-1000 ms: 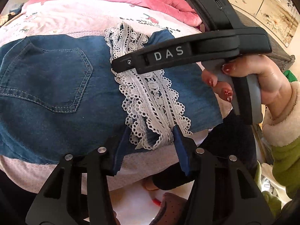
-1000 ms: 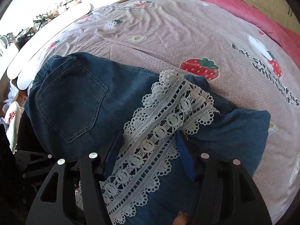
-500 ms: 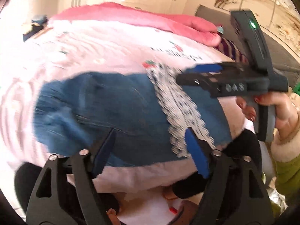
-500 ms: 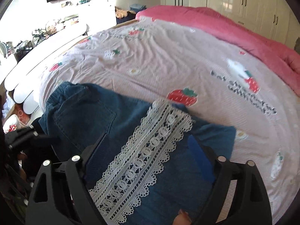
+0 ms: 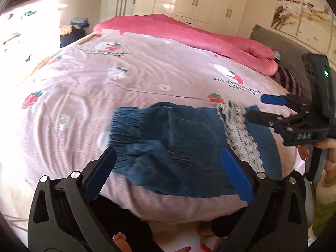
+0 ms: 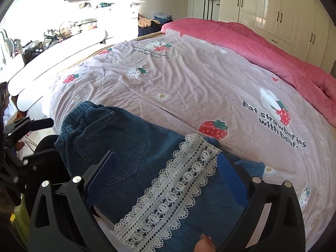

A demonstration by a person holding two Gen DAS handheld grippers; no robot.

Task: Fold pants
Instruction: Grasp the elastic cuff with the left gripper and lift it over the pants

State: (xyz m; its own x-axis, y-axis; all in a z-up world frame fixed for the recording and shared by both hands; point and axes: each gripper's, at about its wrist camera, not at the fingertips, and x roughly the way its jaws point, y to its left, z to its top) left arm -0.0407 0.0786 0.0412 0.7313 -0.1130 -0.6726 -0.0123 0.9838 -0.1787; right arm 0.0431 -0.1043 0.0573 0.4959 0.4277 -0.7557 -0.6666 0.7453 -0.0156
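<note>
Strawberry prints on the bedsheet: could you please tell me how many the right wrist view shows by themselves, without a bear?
2: one beyond the pants' lace band, one near the sheet's left edge. More may be hidden.

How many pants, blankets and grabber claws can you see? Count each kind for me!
Denim pants: 1
Strawberry bedcover: 1
Pink quilt: 1
Grabbers: 2, the left gripper and the right gripper, both open
Total: 5

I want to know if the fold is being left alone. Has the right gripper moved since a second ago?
Yes. The right gripper has pulled up and back from the folded pants: more of the bedspread shows, and its jaws have just opened, holding nothing.
</note>
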